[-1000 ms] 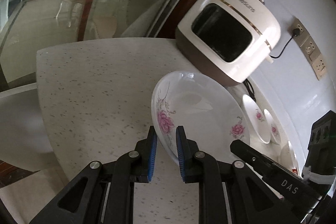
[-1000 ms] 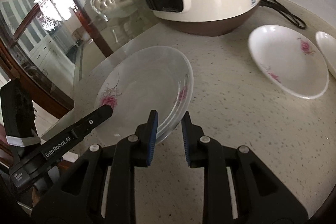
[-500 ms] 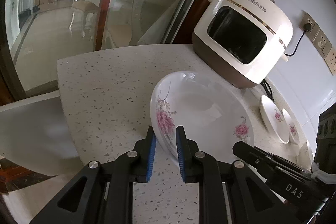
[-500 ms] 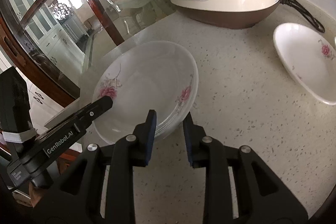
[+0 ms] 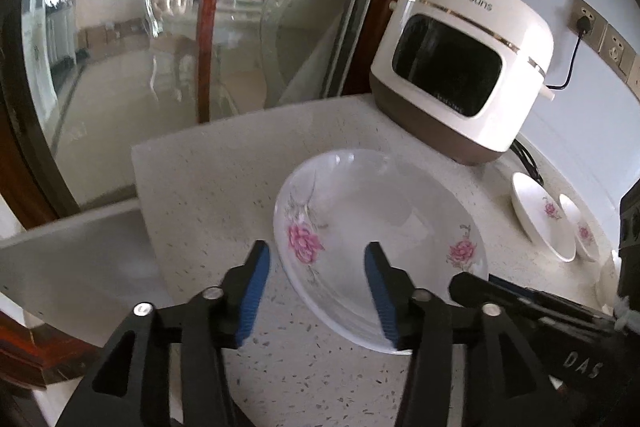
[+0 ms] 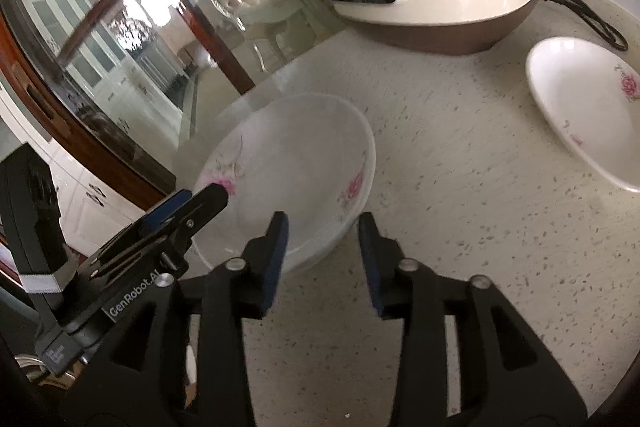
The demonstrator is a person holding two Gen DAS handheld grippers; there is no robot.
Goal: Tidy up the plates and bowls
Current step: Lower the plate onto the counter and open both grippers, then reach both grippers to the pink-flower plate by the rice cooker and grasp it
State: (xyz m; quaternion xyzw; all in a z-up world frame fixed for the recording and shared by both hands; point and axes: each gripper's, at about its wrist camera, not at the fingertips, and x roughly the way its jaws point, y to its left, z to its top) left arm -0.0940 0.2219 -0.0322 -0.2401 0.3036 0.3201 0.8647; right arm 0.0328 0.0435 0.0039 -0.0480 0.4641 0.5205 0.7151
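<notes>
Speckled stone counter (image 5: 208,187) by glass doors, large floral plate (image 5: 376,227) resting near its corner, left gripper (image 5: 316,291) and right gripper (image 6: 322,259) both spread wide, holding nothing, rim between pads; risk of nudging plate off edge on retreat.

Your left gripper (image 5: 316,291) is showing glossy black plastic fingers lined with ribbed blue pads (image 5: 251,297), with silver screws sitting just behind them. Your right gripper (image 6: 322,259) is wearing the same black frame, blue pads (image 6: 276,263) and silver screws. White lettering is reading "GenRobot.AI" and "DAS" along the bodies, and white tape is wrapping one.
</notes>
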